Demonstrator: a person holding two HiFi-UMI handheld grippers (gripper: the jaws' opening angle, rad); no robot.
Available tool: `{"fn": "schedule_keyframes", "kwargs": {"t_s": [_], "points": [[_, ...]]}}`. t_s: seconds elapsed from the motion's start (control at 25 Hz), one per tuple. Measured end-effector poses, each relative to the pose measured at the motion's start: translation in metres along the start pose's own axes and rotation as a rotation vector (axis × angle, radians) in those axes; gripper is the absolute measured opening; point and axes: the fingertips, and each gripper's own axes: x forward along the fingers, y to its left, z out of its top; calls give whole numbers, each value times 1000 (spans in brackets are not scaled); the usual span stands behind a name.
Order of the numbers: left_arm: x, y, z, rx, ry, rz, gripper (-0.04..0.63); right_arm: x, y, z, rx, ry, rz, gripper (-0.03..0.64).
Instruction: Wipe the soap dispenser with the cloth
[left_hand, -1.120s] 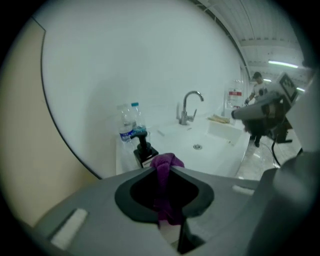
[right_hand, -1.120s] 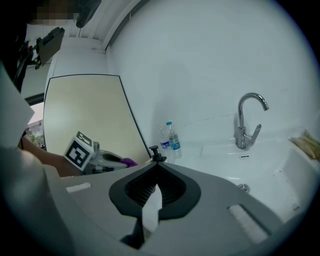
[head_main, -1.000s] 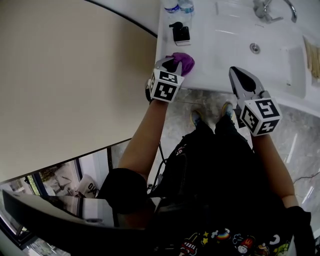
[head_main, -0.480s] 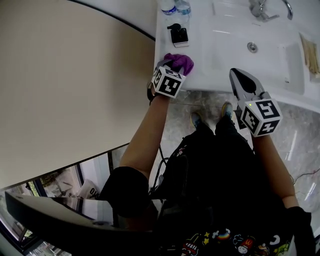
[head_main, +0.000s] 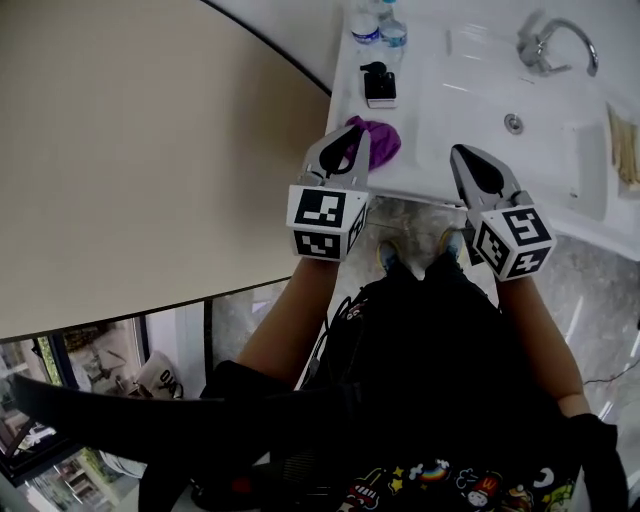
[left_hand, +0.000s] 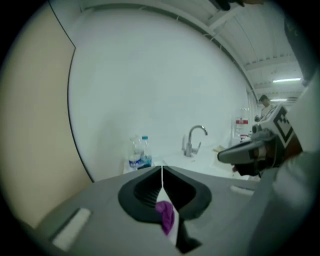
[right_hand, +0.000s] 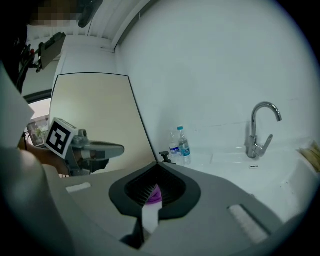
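Note:
The purple cloth (head_main: 380, 142) lies bunched on the front left corner of the white sink counter (head_main: 440, 170). Behind it stands the soap dispenser (head_main: 380, 85), with a black pump; it also shows small in the right gripper view (right_hand: 164, 156). My left gripper (head_main: 360, 133) hovers over the counter's front edge, its tips just left of the cloth, jaws shut with nothing between them. My right gripper (head_main: 458, 153) is held level with it further right, also shut and empty. Both gripper views show a sliver of the purple cloth (left_hand: 166, 215) (right_hand: 154, 192) below the shut jaws.
Two water bottles (head_main: 380, 25) stand at the counter's back left corner. The faucet (head_main: 545, 45) and the drain (head_main: 513, 123) mark the basin to the right. A beige wall (head_main: 150, 150) runs along the left. Grey marble floor lies below the counter.
My left gripper has lifted off the cloth and come back toward me. The cloth stays on the counter. The right gripper has barely moved.

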Motion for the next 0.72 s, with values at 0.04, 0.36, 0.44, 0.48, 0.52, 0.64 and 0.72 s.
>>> {"fn": "schedule_keyframes", "kwargs": {"t_s": [0.04, 0.36, 0.44, 0.48, 0.52, 0.64, 0.72], "points": [[-7, -2, 16, -2, -57, 14, 3, 0, 2, 4, -7, -5, 7, 25], [-31, -41, 66, 32, -275, 74, 2, -5, 10, 45, -80, -89, 41, 23], [-28, -48, 63, 25, -272, 75, 2, -6, 12, 50, -104, -103, 44, 23], [-27, -50, 61, 23, -266, 76, 2, -7, 13, 52, -118, -110, 43, 23], [-27, -50, 58, 20, -256, 78, 2, -8, 14, 54, -132, -116, 41, 23], [-26, -46, 53, 18, -232, 96, 2, -11, 14, 58, -155, -131, 43, 23], [-24, -44, 50, 19, -225, 106, 2, -12, 14, 60, -153, -137, 44, 23]]}}
